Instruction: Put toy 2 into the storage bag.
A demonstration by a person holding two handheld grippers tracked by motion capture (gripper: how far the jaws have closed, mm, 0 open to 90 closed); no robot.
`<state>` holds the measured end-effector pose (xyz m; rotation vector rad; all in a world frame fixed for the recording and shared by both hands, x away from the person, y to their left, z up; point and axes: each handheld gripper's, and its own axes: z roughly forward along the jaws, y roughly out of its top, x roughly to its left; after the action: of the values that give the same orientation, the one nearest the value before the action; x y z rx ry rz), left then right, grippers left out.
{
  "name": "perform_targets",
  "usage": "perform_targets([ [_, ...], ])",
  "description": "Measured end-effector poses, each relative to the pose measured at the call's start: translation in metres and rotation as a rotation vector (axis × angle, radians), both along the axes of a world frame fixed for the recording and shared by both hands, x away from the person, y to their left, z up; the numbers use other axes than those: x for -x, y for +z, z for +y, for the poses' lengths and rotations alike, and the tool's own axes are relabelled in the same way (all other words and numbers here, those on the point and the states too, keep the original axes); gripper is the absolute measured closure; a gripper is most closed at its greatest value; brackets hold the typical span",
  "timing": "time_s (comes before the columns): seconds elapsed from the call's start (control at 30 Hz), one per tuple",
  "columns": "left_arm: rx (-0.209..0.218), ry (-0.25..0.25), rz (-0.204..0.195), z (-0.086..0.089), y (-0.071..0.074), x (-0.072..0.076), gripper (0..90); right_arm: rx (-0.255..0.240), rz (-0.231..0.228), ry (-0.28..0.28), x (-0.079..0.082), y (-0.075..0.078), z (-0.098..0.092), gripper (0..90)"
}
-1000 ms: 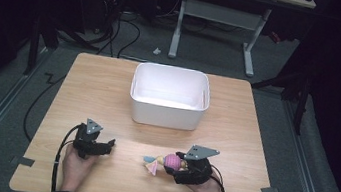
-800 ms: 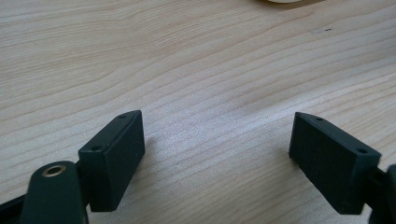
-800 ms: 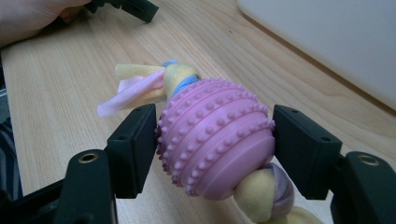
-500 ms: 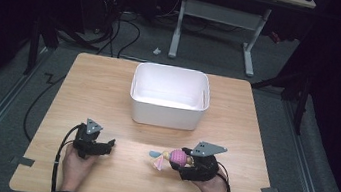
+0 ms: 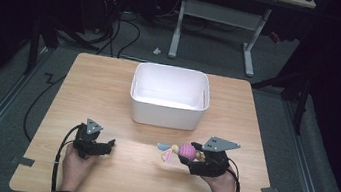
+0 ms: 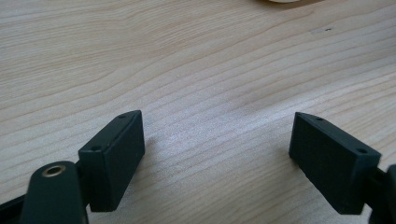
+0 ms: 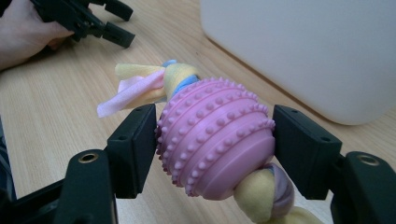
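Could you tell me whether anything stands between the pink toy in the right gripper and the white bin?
Nothing visible does. The right gripper is shut on the toy, and only bare table lies between it and the bin. The left gripper sits off to the side, open.

Grippers: two are counted, a left gripper (image 5: 110, 144) with jaws spread apart over bare wood and a right gripper (image 5: 189, 154) clamped on the toy.
Hands: two are seen, a left hand (image 5: 77, 166) and a right hand (image 5: 223, 186).
Toys: one pink studded ball toy (image 7: 217, 135) with braided fleece strips is counted.
Bins: one white plastic bin (image 5: 169, 97) is counted.
Tables: one wooden table (image 5: 88, 89) is counted, and one white-legged desk (image 5: 251, 47) behind it.
Tape marks: two grey tape pieces (image 5: 23, 161) are counted on the table's near corners.
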<state>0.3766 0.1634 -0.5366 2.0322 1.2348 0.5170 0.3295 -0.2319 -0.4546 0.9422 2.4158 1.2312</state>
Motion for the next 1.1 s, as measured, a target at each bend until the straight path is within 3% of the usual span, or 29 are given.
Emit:
perform_targets([
  [0.5, 0.0, 0.0, 0.0, 0.0, 0.0, 0.0, 18.7, -0.002, -0.054, -0.048, -0.007, 0.029, -0.022, 33.5],
  [1.1, 0.0, 0.0, 0.0, 0.0, 0.0, 0.0, 18.7, -0.004, -0.105, -0.07, -0.016, 0.062, -0.029, 33.5],
])
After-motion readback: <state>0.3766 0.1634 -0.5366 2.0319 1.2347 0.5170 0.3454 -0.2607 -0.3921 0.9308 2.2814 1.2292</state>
